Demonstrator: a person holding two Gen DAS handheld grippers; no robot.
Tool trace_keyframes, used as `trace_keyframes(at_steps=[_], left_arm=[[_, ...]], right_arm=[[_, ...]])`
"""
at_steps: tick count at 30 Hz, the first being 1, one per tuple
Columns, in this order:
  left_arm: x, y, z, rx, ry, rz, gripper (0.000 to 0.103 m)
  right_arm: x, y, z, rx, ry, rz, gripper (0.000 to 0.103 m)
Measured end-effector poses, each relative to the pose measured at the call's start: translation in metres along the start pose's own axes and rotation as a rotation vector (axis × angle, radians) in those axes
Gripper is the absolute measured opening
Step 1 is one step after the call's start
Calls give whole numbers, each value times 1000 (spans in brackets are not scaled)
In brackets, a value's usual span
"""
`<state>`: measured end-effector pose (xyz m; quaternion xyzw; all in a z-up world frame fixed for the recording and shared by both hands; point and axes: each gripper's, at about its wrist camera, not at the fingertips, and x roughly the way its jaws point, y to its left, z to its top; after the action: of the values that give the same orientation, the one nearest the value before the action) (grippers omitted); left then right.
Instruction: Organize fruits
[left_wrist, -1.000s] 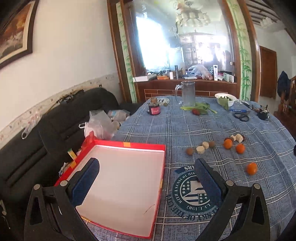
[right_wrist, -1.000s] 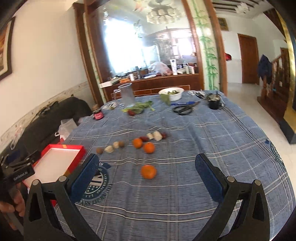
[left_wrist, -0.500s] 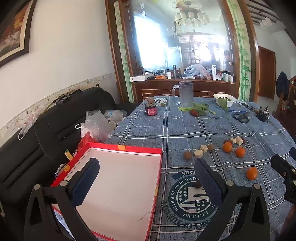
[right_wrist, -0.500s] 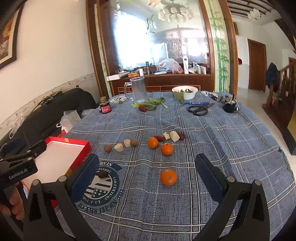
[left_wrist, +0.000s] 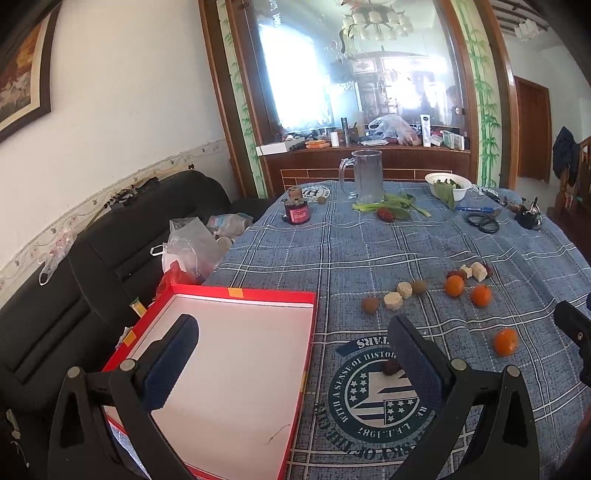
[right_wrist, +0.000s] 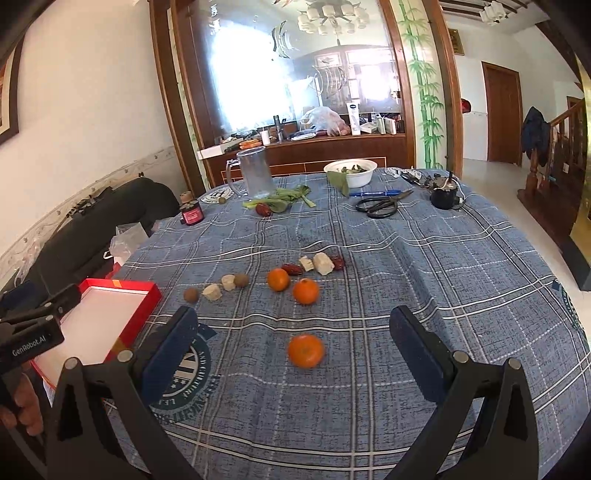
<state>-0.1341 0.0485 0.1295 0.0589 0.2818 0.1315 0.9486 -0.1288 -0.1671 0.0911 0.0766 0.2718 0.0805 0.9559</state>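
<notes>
Item: nearest orange, loose on tablecloth. Right gripper wide open, empty, straddling it (left gripper likewise empty): lower squarely, close gently, carry to red box.

A blue plaid tablecloth carries three oranges, a red tray, a mug and scissors.

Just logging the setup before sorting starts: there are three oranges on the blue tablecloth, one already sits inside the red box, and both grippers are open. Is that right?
Not quite. The red box is empty in the left wrist view. All three oranges are on the blue tablecloth; the nearest orange lies before the open right gripper. The left gripper is open too.
</notes>
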Motion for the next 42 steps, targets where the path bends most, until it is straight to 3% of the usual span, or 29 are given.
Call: trace_keyframes(at_steps=[9, 14, 17, 23, 26, 29, 36, 40, 42], left_arm=[[23, -15, -8, 14, 114, -28, 102], [40, -7, -13, -12, 182, -15, 102], [44, -2, -14, -16, 200, 4, 102], [51, 6, -12, -15, 226, -4, 102], [54, 3, -8, -21, 226, -12, 102], [57, -9, -3, -3, 217, -36, 102], [62, -65, -3, 90, 215, -173, 102], [61, -102, -5, 136, 227, -297, 102], [62, -118, -5, 152, 235, -334, 102]], right_arm=[[33, -35, 14, 7, 96, 27, 102], [74, -39, 32, 14, 189, 88, 94], [110, -29, 41, -13, 266, 106, 85], [170, -15, 35, -55, 433, 72, 57], [181, -14, 30, -74, 451, 54, 52], [189, -15, 22, -89, 480, 61, 37], [190, -27, 19, -70, 501, 157, 33], [177, -61, 36, 62, 432, 229, 33], [165, -82, 48, 121, 364, 219, 33]])
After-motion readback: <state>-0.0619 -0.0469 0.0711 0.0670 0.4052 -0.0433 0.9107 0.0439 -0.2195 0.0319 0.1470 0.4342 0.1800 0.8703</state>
